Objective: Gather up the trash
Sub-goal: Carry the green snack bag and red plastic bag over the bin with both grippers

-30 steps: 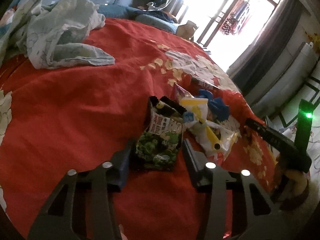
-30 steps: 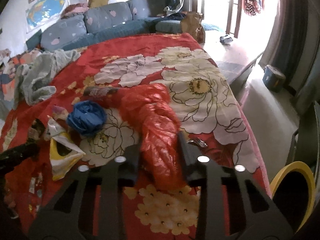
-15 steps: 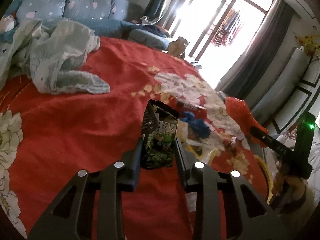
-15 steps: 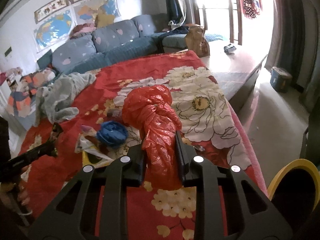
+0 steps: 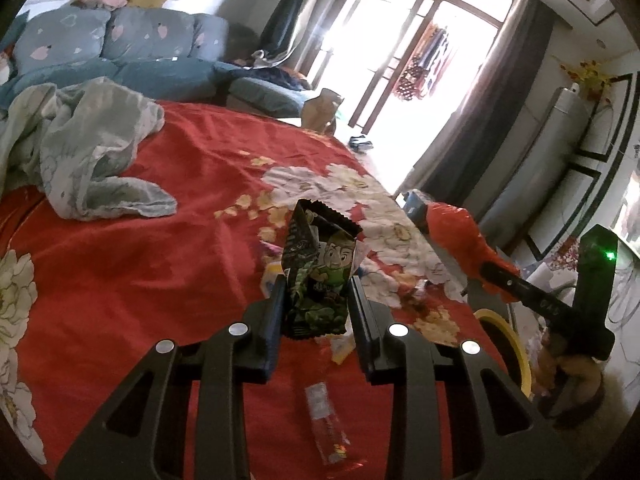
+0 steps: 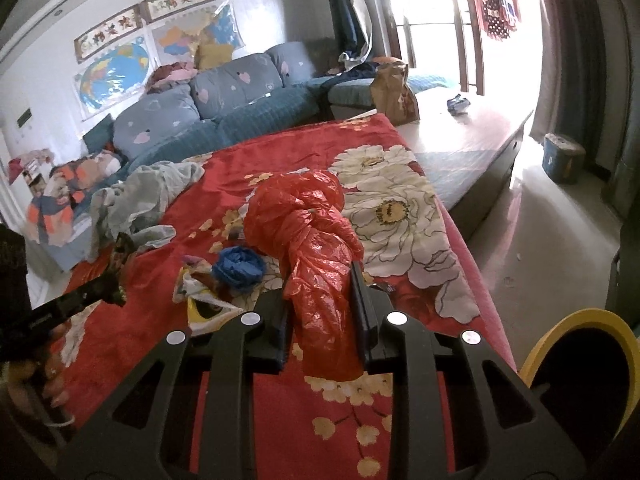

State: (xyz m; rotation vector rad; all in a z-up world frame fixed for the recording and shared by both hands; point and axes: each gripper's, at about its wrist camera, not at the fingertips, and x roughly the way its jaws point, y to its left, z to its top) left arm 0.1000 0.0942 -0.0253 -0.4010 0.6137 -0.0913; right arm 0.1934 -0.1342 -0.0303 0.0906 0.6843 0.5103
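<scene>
My left gripper [image 5: 316, 292] is shut on a dark green snack packet [image 5: 318, 276], which stands upright between the fingers above the red floral bedspread [image 5: 120, 280]. My right gripper [image 6: 320, 284] is shut on a crumpled red plastic bag [image 6: 308, 224], lifted off the bed; the same bag [image 5: 456, 236] shows at the right of the left wrist view. On the bedspread lie a blue crumpled wad [image 6: 238, 266], a yellow-and-white wrapper [image 6: 202, 304] and a clear wrapper [image 5: 326, 420]. A yellow-rimmed bin [image 6: 540, 344] stands beside the bed at lower right.
A pale green cloth [image 5: 88, 152] lies heaped at the bed's left. Blue cushions [image 6: 224, 88] line the far side. A brown paper bag [image 6: 394, 90] stands beyond the bed near the window. A blue tub [image 6: 562, 156] sits on the floor.
Both grippers have risen off the bed, each carrying its piece. The left jaws narrowed onto the snack packet, which now stands upright. The red bag has come up off the bedspread.
</scene>
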